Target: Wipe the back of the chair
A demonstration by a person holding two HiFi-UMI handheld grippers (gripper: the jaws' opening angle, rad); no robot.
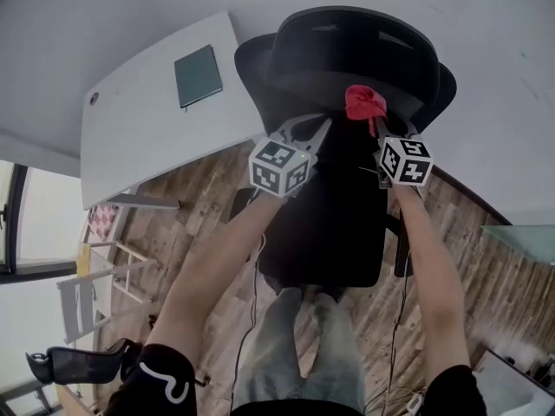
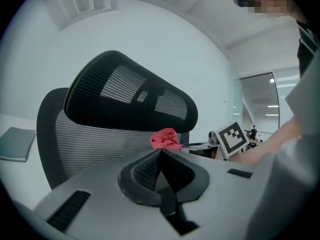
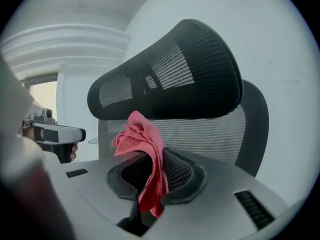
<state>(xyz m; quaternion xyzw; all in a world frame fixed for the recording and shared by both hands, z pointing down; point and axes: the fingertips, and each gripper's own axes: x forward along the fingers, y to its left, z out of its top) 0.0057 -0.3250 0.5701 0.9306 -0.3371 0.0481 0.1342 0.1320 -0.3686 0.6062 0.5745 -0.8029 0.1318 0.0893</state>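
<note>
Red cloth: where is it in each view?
Head view: red cloth upper centre-right, at the lower edge of the black mesh headrest.
Left gripper view: centre, just above the shut left claw.
Right gripper view: lower centre, clamped in the right claw.
Shared landmark: the headrest.

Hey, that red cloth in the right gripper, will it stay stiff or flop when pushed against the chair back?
Probably floppy: the red cloth bunches above the right gripper and droops below its shut jaws. Likely light, since that pinch alone holds it. It should drag rather than slide on the mesh backrest.
</note>
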